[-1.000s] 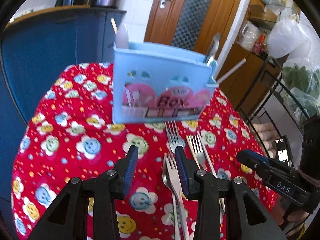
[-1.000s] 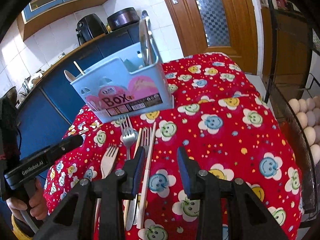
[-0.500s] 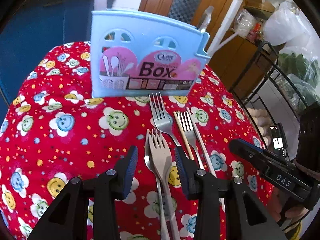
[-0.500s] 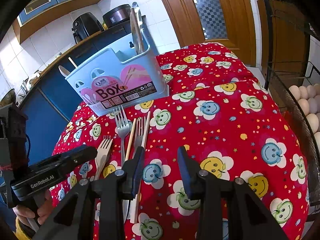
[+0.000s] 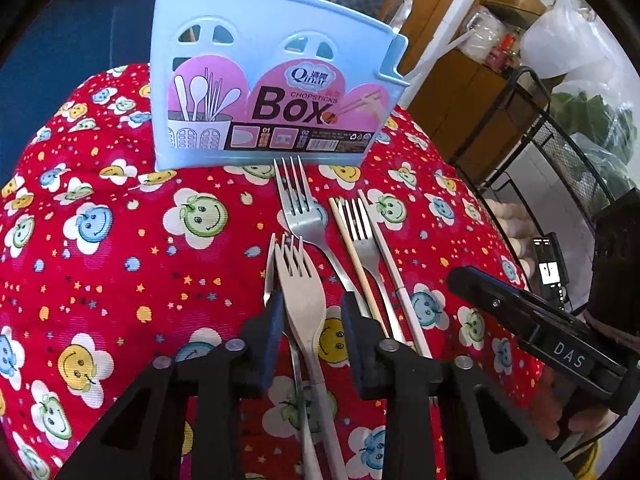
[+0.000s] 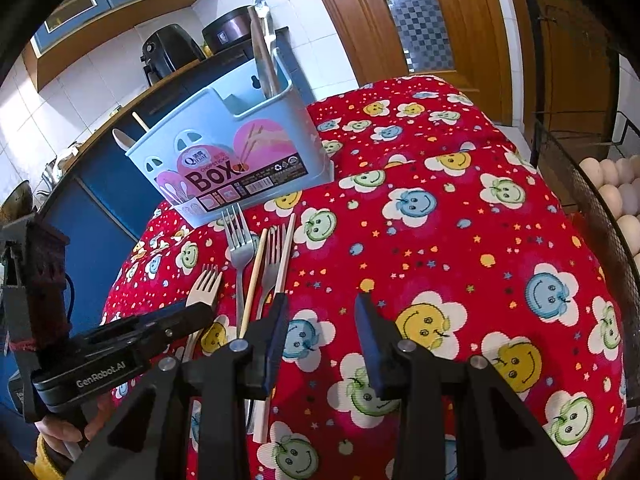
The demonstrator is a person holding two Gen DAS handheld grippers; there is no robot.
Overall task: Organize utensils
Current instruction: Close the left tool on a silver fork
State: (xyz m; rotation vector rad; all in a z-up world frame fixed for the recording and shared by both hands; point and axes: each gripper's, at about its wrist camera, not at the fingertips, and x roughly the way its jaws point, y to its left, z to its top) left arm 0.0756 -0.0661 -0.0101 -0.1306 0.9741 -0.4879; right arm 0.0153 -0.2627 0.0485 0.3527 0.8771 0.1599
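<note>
A light blue chopsticks box [image 5: 272, 92] stands on the red smiley tablecloth [image 5: 120, 240], with utensils standing inside it [image 6: 264, 52]. In front of it lie a beige plastic fork [image 5: 300, 300], a metal fork [image 5: 300, 208], a second metal fork [image 5: 360, 232], a wooden chopstick [image 5: 352, 248] and a white chopstick [image 5: 392, 264]. My left gripper [image 5: 312, 320] is open, its fingers straddling the beige fork's neck low over the cloth. My right gripper [image 6: 320, 320] is open and empty, right of the utensils [image 6: 256, 264].
A wire rack with eggs [image 6: 612, 188] stands at the table's right edge. A blue counter [image 6: 100, 184] with appliances lies behind the box. A wooden door [image 6: 400, 12] is at the back.
My left gripper moved forward and down, so the beige fork now lies between its fingers. The right gripper drew back slightly and stays open.
</note>
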